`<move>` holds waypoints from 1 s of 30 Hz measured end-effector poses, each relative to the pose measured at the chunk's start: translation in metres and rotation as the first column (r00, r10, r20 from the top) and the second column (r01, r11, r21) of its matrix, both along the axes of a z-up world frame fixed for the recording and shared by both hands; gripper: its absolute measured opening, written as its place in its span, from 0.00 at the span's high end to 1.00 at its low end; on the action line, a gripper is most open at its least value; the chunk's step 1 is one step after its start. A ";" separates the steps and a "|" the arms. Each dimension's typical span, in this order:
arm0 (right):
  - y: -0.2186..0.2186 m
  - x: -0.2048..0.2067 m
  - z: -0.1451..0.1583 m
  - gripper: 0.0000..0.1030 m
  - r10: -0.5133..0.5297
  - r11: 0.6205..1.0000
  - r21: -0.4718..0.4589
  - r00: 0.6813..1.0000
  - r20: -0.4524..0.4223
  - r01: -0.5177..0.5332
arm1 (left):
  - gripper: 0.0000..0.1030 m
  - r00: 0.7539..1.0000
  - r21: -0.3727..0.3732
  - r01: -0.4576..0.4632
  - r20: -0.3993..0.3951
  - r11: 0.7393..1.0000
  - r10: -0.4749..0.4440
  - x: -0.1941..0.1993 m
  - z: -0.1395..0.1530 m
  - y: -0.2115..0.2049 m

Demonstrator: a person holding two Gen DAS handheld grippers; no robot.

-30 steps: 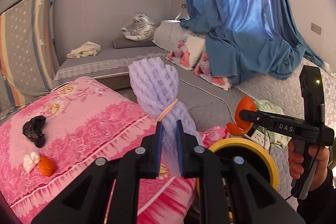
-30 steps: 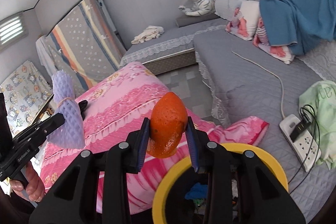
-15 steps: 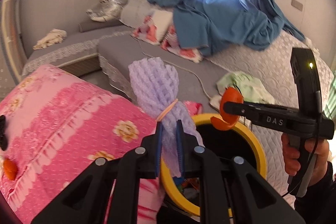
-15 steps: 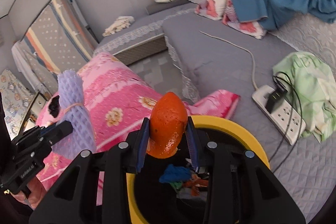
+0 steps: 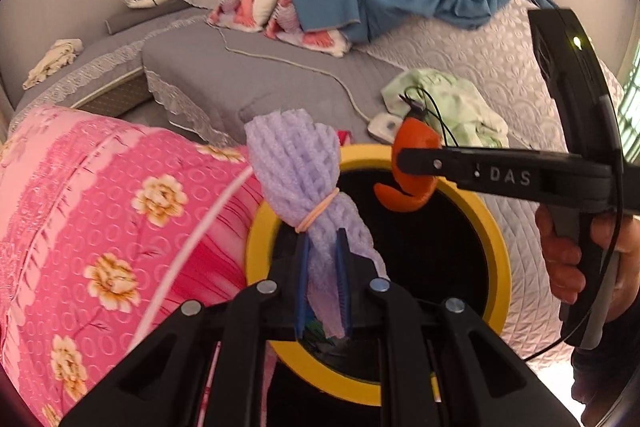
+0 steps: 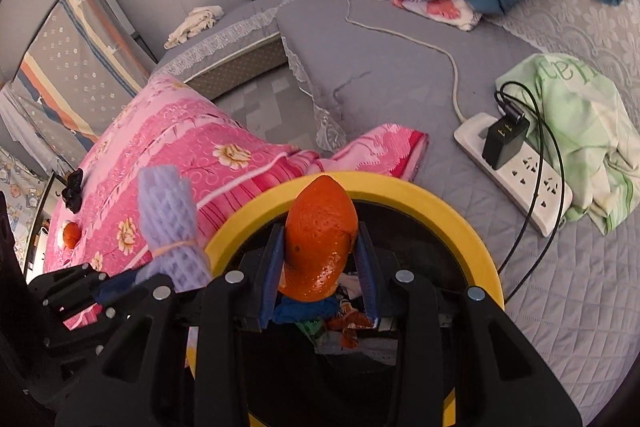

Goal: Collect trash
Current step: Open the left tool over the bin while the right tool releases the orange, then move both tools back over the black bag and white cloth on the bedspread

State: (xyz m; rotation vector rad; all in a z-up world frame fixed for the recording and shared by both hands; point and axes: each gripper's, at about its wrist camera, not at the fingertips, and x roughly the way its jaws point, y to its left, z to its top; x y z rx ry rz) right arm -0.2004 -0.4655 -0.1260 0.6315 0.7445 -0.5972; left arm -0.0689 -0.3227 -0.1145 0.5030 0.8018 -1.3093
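My left gripper (image 5: 322, 283) is shut on a purple foam fruit net (image 5: 298, 171) tied with a rubber band, held over the left rim of a yellow-rimmed black trash bin (image 5: 498, 239). My right gripper (image 6: 320, 275) is shut on an orange peel (image 6: 322, 247) and holds it above the bin's opening (image 6: 472, 231). The peel also shows in the left wrist view (image 5: 412, 163). Scraps of trash lie inside the bin (image 6: 348, 327). The net also shows in the right wrist view (image 6: 168, 215).
A pink flowered quilt (image 5: 100, 195) lies left of the bin, with a black scrap (image 6: 73, 187) and an orange piece (image 6: 71, 234) on it. A white power strip (image 6: 516, 167) with cables and a green cloth (image 6: 580, 119) lie on the grey bed to the right.
Both grippers have moved right and down from over the pink quilt to over the bin, each still holding its item.
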 end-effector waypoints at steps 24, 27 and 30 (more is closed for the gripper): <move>-0.016 -0.009 -0.009 0.50 -0.078 0.996 0.030 0.996 -0.044 0.080 | 0.46 1.000 -0.015 -0.026 -0.016 1.000 0.026 0.010 0.005 0.011; -0.014 -0.006 -0.006 0.50 -0.073 0.997 0.025 0.997 -0.037 0.074 | 0.45 0.998 -0.033 -0.056 -0.006 0.998 0.056 0.018 0.010 0.018; -0.011 0.000 0.001 0.50 -0.054 0.998 0.016 0.998 -0.023 0.055 | 0.46 0.996 -0.056 -0.091 0.011 0.994 0.091 0.027 0.019 0.027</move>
